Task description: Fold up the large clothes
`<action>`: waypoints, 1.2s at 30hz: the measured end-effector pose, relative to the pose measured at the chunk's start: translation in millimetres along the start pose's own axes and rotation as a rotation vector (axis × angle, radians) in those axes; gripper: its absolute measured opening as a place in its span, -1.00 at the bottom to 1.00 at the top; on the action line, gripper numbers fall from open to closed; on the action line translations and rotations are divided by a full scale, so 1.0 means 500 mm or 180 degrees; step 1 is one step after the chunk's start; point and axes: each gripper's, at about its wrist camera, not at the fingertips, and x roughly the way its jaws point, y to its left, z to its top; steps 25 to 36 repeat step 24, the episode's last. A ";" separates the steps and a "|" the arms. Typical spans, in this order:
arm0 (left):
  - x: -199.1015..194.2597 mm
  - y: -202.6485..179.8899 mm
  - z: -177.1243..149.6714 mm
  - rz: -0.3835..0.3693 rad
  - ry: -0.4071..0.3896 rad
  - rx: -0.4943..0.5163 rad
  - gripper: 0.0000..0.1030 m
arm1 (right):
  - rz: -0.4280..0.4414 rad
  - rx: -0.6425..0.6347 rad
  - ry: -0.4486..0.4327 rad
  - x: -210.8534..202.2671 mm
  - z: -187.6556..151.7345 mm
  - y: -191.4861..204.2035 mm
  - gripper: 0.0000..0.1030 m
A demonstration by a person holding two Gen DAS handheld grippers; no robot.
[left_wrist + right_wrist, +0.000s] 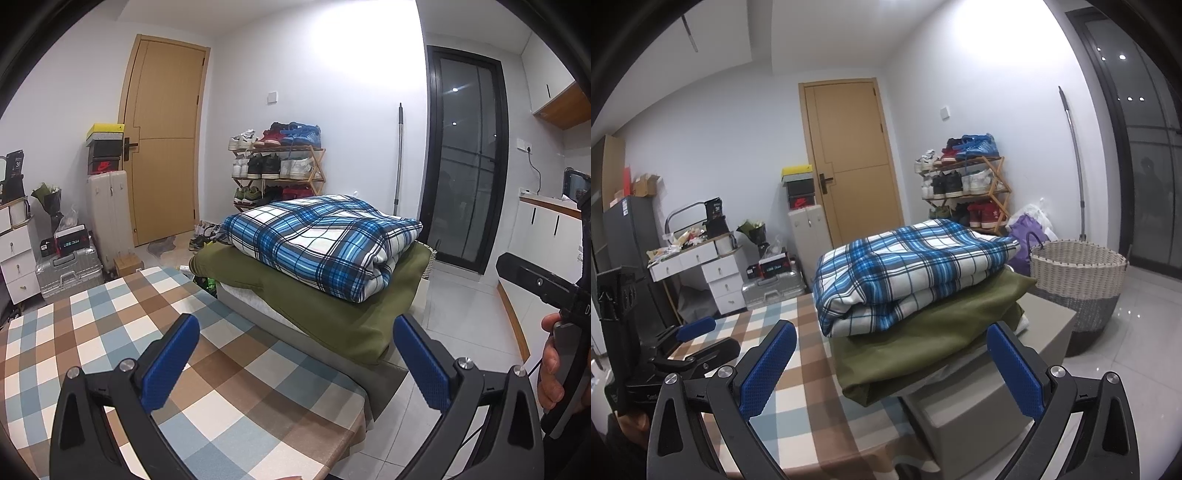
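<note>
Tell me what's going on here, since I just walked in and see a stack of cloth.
A person holds a hand-held gripper in each hand; the left hand-held gripper and right hand-held gripper are both open and empty, above the checked tablecloth. Ahead, a folded blue plaid blanket lies on a folded olive green cloth, stacked on a grey box. Nothing is being gripped.

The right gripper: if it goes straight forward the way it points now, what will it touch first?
Probably the folded green cloth, which lies under the plaid blanket. The right gripper is open and empty; depth is unclear.
</note>
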 end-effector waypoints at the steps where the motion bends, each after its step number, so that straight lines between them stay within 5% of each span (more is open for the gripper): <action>1: 0.000 0.000 0.000 0.0001 0.0000 0.0001 0.98 | -0.0001 0.0001 -0.0002 0.000 0.000 0.000 1.00; 36: 0.001 0.008 0.002 0.0023 -0.0024 0.0004 0.98 | -0.0015 -0.0015 0.0026 0.006 0.000 0.003 1.00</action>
